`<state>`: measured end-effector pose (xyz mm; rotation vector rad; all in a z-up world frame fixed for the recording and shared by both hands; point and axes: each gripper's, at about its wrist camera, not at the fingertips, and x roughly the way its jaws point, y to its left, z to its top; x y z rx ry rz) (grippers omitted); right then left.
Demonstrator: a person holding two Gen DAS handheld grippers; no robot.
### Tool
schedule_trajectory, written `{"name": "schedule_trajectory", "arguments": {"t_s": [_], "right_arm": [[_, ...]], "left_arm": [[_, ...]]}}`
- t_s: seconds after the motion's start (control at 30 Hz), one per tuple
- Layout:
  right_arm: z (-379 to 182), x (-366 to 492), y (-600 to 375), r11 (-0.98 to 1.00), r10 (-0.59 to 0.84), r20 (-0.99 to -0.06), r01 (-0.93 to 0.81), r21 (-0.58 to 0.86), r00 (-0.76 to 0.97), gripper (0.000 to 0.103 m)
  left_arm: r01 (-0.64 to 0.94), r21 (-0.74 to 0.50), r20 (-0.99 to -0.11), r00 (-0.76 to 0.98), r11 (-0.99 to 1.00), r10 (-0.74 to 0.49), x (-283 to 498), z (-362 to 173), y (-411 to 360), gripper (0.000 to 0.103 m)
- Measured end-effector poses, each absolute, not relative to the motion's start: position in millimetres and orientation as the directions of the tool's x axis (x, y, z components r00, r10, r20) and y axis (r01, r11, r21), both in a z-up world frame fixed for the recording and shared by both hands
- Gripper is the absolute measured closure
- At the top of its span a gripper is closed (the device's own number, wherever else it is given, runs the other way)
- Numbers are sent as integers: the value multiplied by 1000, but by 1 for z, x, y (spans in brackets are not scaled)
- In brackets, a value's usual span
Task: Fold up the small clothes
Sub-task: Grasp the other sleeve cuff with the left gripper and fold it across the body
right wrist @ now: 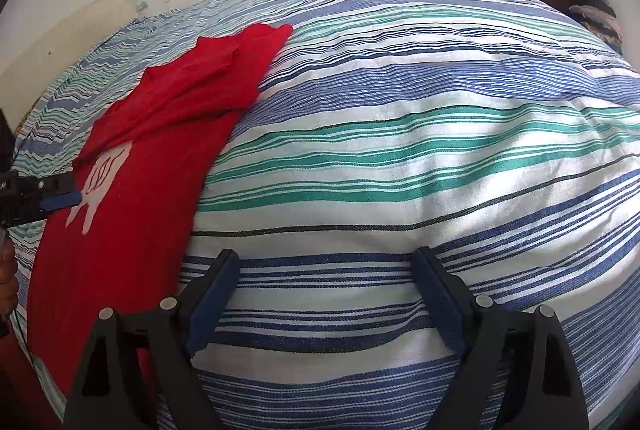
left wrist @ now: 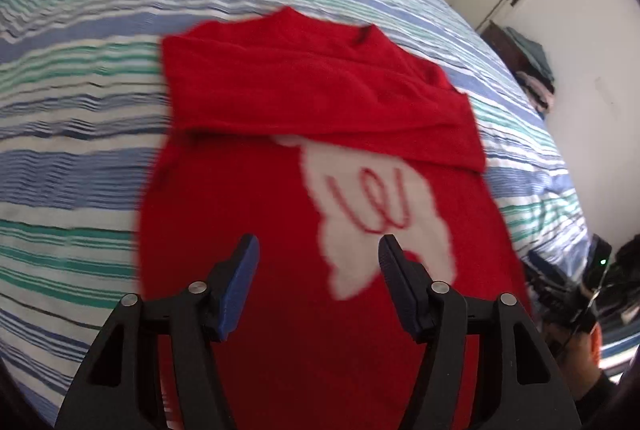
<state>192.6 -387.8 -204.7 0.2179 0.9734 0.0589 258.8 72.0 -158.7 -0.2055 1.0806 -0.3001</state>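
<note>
A: Where's the red knit sweater with the white patch [left wrist: 280, 158]?
B: Flat on the striped blue-green bedspread [right wrist: 400, 134], far part w/ sleeves already folded over the body, prob. to narrow it.
A: Tongs?
B: Left gripper [left wrist: 318, 286] gapes wide over the near hem, nothing held. Right gripper [right wrist: 324, 298] also wide, empty, off to the right over bare bedspread, likely keeping clear.

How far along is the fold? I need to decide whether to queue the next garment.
Partly done: the red sweater lies on the striped bedspread with its upper part folded across the body. Nothing in hand: left gripper and right gripper are open, empty. The lower body remains unfolded.
</note>
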Motion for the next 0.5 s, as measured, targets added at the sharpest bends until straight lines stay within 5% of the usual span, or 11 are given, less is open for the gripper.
{"name": "schedule_trajectory", "arguments": {"t_s": [0.17, 0.33, 0.37, 0.43, 0.5], "right_arm": [[-206, 195, -382, 982, 133, -819, 36, 184, 558, 11], [-206, 196, -381, 985, 119, -820, 35, 167, 560, 11], [-206, 196, -381, 986, 116, -820, 35, 164, 561, 11], [-206, 195, -380, 987, 113, -820, 35, 160, 561, 11], [-206, 195, -380, 987, 112, -820, 34, 159, 562, 11]], "left_arm": [[145, -155, -868, 453, 977, -205, 292, -169, 116, 35], [201, -8, -865, 490, 980, -108, 324, -192, 77, 34], [170, 20, -868, 492, 985, -67, 334, -196, 73, 39], [64, 10, -864, 502, 998, -24, 350, -201, 85, 99], [-44, -106, -847, 527, 993, -67, 354, -204, 109, 97]]}}
